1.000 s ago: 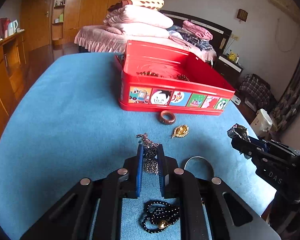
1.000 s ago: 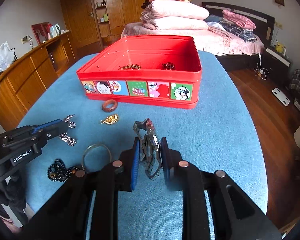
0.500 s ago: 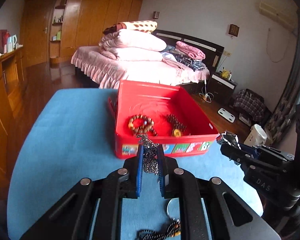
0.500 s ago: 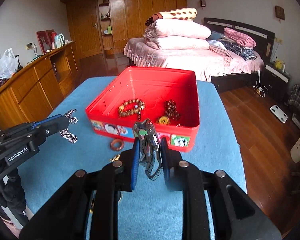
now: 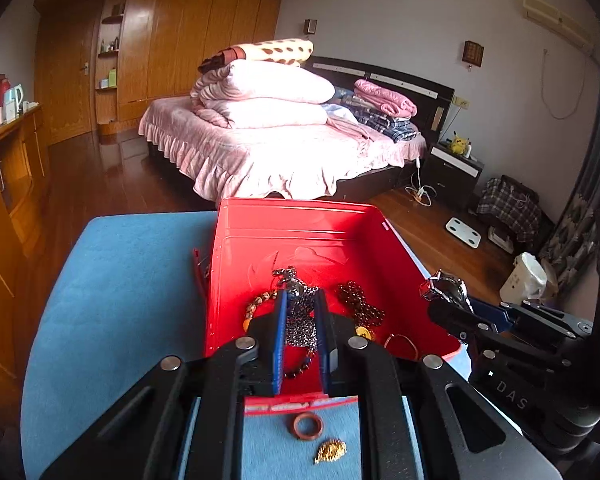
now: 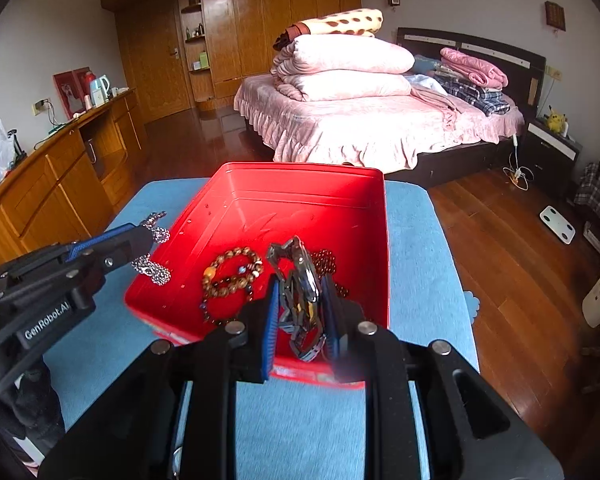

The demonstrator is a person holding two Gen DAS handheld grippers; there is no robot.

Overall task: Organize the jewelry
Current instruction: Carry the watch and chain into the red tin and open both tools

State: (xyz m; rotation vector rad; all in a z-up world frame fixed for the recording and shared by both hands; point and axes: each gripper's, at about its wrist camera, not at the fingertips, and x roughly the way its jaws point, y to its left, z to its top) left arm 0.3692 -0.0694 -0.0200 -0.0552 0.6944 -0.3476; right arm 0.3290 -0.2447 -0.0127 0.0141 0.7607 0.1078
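Observation:
A red tin box (image 5: 300, 224) (image 6: 300, 192) stands open on the blue table. Inside lie a brown bead bracelet (image 6: 232, 270), a dark bead bracelet (image 5: 358, 304) and a gold piece (image 5: 363, 333). My left gripper (image 5: 300, 300) is shut on a silver chain necklace (image 5: 300, 320) and holds it over the box; it also shows in the right wrist view (image 6: 140, 236). My right gripper (image 6: 298, 292) is shut on a dark metal link bracelet (image 6: 300, 284) above the box's near side; it also shows in the left wrist view (image 5: 444, 292).
A brown ring (image 5: 308, 426) and a gold brooch (image 5: 331, 451) lie on the blue cloth in front of the box. Beyond the table are a bed (image 6: 360, 120), a wooden cabinet (image 6: 60, 176) at left and wood floor.
Both grippers have risen from the table and moved forward over the red box, each still holding its piece. The box interior now shows from above.

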